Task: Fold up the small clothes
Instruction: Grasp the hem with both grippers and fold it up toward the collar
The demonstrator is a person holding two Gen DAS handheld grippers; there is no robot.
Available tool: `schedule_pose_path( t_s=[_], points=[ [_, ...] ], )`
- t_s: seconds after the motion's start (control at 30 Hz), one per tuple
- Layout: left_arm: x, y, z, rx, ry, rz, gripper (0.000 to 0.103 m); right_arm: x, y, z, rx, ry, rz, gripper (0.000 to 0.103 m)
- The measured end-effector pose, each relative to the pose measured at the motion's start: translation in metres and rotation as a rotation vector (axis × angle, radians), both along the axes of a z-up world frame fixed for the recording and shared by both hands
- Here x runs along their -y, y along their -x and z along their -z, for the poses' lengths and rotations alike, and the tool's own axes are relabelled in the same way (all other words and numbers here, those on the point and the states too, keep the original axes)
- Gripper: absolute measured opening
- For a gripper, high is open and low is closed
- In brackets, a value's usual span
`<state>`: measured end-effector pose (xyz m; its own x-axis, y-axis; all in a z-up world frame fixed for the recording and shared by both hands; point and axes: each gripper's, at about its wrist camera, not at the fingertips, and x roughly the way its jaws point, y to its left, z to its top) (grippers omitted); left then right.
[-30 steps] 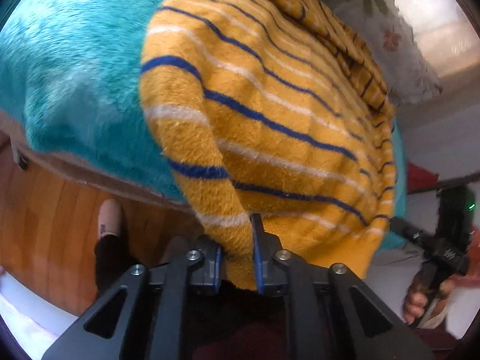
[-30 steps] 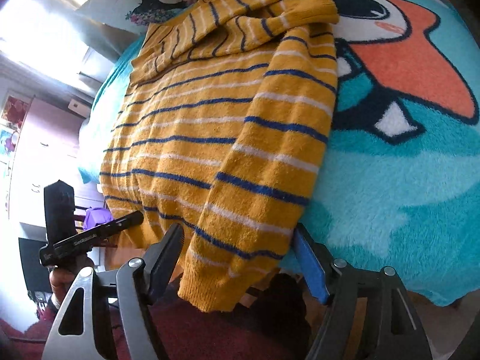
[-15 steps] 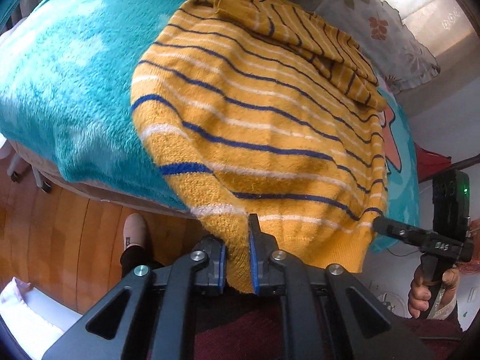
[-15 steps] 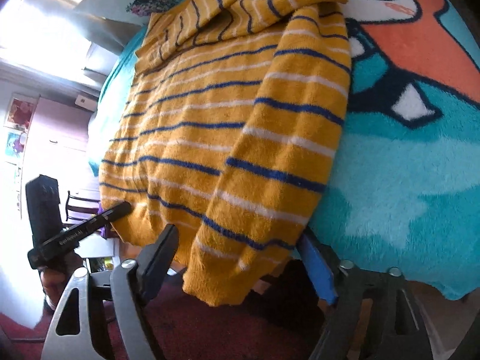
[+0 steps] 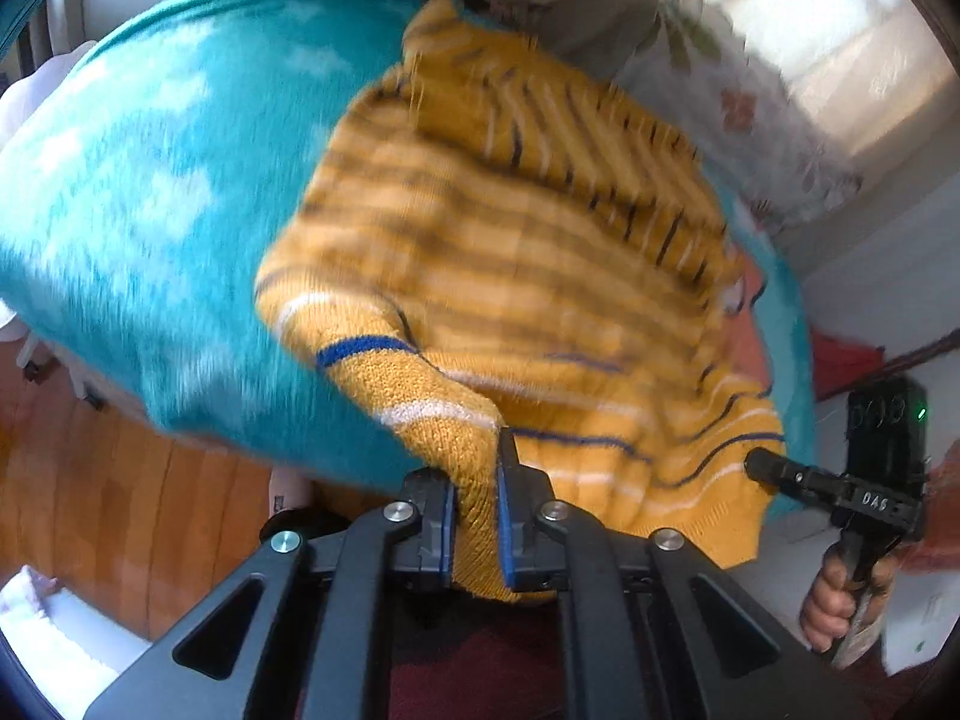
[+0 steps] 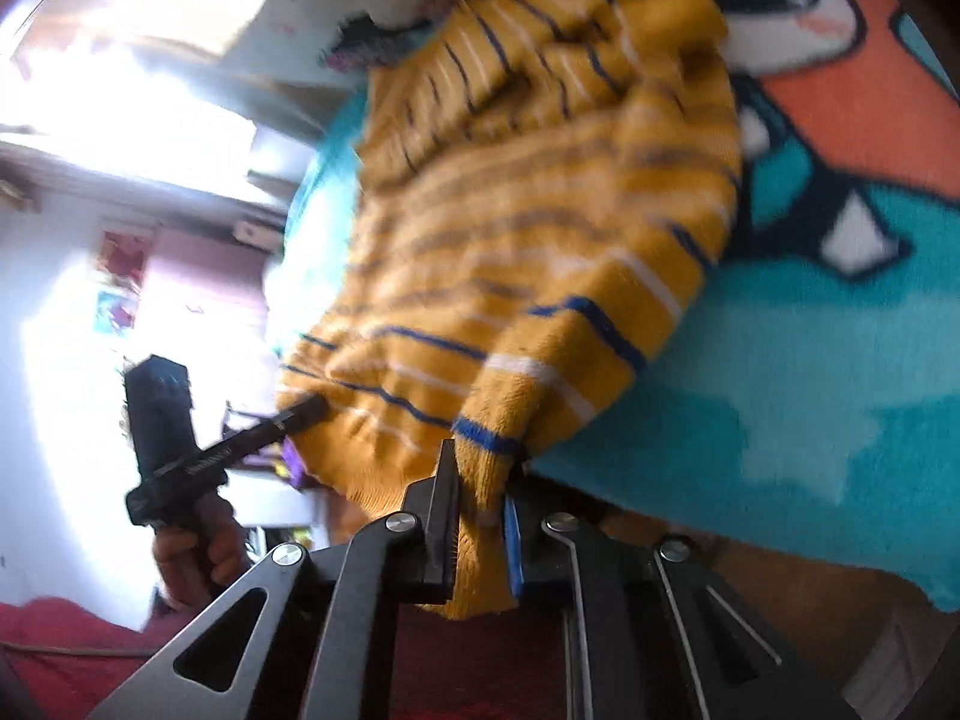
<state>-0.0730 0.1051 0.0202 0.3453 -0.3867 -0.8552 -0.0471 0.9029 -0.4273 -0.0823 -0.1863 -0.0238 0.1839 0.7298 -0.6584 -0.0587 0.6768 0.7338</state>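
Beyond both pairs of fingers we see a bed covered by a teal cartoon-print blanket [image 6: 810, 360], its edge running just ahead of our fingertips. On the blanket lies a mustard sweater [image 5: 510, 276] with blue and white stripes, its upper part bunched at the far end and its hem hanging off the near edge toward us. A floral pillow [image 5: 750, 120] sits past the sweater, far from the fingers. Our left gripper [image 5: 474, 516] is clenched on one bottom corner of the hem, the knit pinched between its blue pads. Our right gripper [image 6: 480, 534] has just been closing and now grasps the opposite corner, fabric bunched between its jaws. Each camera catches the other gripper off to the side, gripped in a hand [image 5: 840, 606]. Below the left fingers lies a wooden floor [image 5: 120, 510].
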Motion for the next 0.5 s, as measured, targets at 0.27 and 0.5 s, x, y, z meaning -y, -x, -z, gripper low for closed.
schedule_pose_path(
  t_s=[0.27,0.5],
  points=[
    [0.001,-0.106,-0.042,0.150,-0.012,0.008,0.010,0.019,-0.071,-0.045,0.127,-0.108,0.143,0.013],
    [0.019,-0.228,-0.037,0.175,-0.032,0.065,0.010,0.032,-0.160,-0.068,0.193,-0.095,0.272,0.013]
  ],
)
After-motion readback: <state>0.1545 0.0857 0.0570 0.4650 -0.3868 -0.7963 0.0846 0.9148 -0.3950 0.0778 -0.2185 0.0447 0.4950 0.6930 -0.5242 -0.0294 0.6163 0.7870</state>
